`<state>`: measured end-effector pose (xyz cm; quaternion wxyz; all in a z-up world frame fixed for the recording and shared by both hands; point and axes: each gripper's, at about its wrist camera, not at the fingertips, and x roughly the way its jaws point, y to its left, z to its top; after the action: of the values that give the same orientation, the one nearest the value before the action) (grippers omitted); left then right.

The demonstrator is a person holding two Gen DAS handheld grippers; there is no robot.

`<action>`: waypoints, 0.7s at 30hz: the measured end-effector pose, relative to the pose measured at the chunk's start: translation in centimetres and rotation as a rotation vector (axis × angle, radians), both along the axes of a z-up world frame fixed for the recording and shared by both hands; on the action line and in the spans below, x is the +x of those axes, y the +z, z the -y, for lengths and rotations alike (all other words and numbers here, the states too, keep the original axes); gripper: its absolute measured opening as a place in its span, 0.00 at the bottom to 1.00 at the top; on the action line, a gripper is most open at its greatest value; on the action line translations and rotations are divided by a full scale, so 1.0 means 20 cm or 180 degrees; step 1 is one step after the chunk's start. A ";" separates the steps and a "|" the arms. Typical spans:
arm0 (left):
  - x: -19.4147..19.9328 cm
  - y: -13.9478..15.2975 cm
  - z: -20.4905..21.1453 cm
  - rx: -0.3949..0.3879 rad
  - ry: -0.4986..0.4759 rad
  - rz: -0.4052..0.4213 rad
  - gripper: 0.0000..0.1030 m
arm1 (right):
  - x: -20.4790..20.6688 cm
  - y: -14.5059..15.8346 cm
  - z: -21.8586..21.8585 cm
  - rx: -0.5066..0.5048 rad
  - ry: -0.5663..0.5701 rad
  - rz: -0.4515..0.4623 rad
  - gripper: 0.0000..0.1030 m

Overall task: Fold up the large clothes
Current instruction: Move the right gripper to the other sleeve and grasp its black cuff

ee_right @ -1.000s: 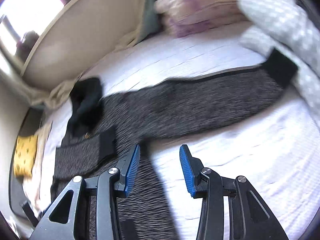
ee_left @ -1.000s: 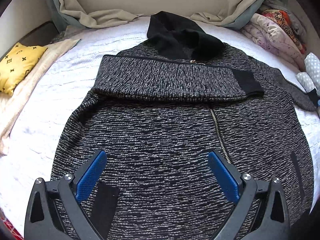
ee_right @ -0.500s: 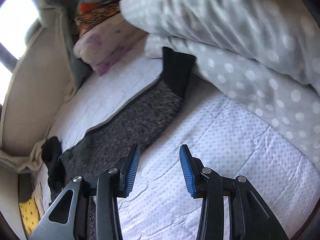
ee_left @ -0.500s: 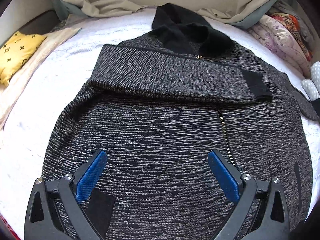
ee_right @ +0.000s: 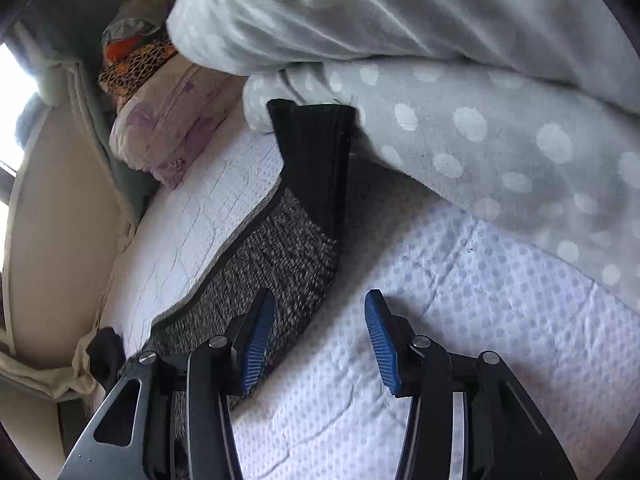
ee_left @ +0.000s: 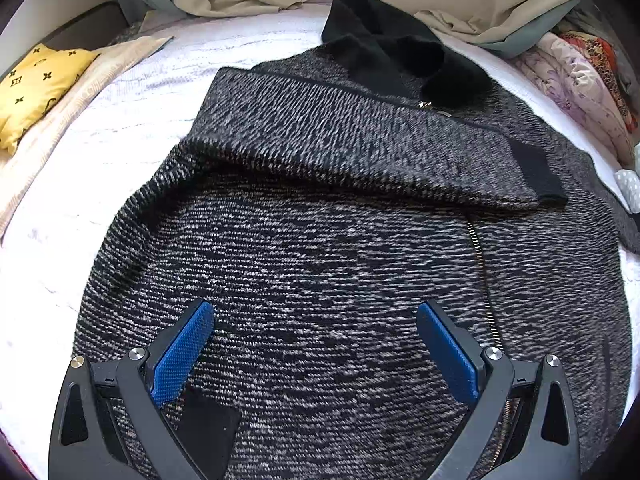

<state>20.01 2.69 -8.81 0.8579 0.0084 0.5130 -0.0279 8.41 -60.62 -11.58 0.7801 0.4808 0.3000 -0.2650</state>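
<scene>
2 grippers are out over the bed, each with blue ribbed pads on black fingers. The black-and-grey speckled knit zip jacket [ee_left: 340, 280] lies front-up on the white quilted bedspread [ee_left: 132, 120], its black furry hood [ee_left: 396, 56] toward the headboard. 1 sleeve with a black ribbed cuff [ee_left: 536, 172] is folded across the chest. The left gripper [ee_left: 316, 356] hangs above the jacket's lower front, jaws spread wide with nothing but the knit beneath them, the brass zip [ee_left: 484, 280] running just to their right.

The other sleeve [ee_right: 276, 264] stretches out across the bedspread, its black cuff [ee_right: 316, 152] touching a grey fleece blanket with white dots [ee_right: 500, 152]. The right gripper [ee_right: 316, 340] hovers at that sleeve's edge; its jaws have just been opening and stand partly apart, 1 pad over the knit, the other over bare bedspread, pinching nothing. A yellow patterned cushion [ee_left: 32, 88] sits well off to the side.
</scene>
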 end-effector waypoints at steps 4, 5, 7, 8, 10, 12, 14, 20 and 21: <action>0.01 -0.05 0.00 0.0027 -0.0008 -0.0048 1.00 | 0.04 -0.02 0.05 -0.0032 -0.0063 0.0025 0.43; 0.01 -0.05 0.00 0.0050 -0.0022 -0.0032 1.00 | 0.06 -0.01 0.06 -0.0080 -0.0053 0.0009 0.43; 0.00 -0.06 0.01 0.0077 -0.0045 -0.0012 1.00 | 0.10 0.00 0.06 -0.0179 -0.0038 -0.0024 0.43; 0.00 -0.07 0.00 0.0071 -0.0050 -0.0013 1.00 | 0.12 0.00 0.07 -0.0237 -0.0026 -0.0057 0.43; 0.00 -0.07 -0.01 0.0040 -0.0049 -0.0021 1.00 | 0.16 0.00 0.06 -0.0339 -0.0011 -0.0123 0.43; 0.01 -0.08 -0.01 0.0028 -0.0055 -0.0028 1.00 | 0.19 -0.01 0.07 -0.0409 -0.0015 -0.0160 0.43; 0.01 -0.08 -0.01 0.0034 -0.0064 -0.0026 1.00 | 0.23 0.00 0.07 -0.0493 0.0003 -0.0209 0.38; 0.04 -0.11 -0.03 0.0039 -0.0063 -0.0009 1.00 | 0.28 0.00 0.06 -0.0554 0.0138 -0.0306 0.09; 0.04 -0.11 -0.02 0.0042 -0.0057 -0.0010 1.00 | 0.29 0.00 0.06 -0.0555 0.0161 -0.0314 0.06</action>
<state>20.78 3.15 -10.94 0.8567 0.0186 0.5144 -0.0322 14.21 -61.79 -11.56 0.8097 0.3898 0.3259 -0.2937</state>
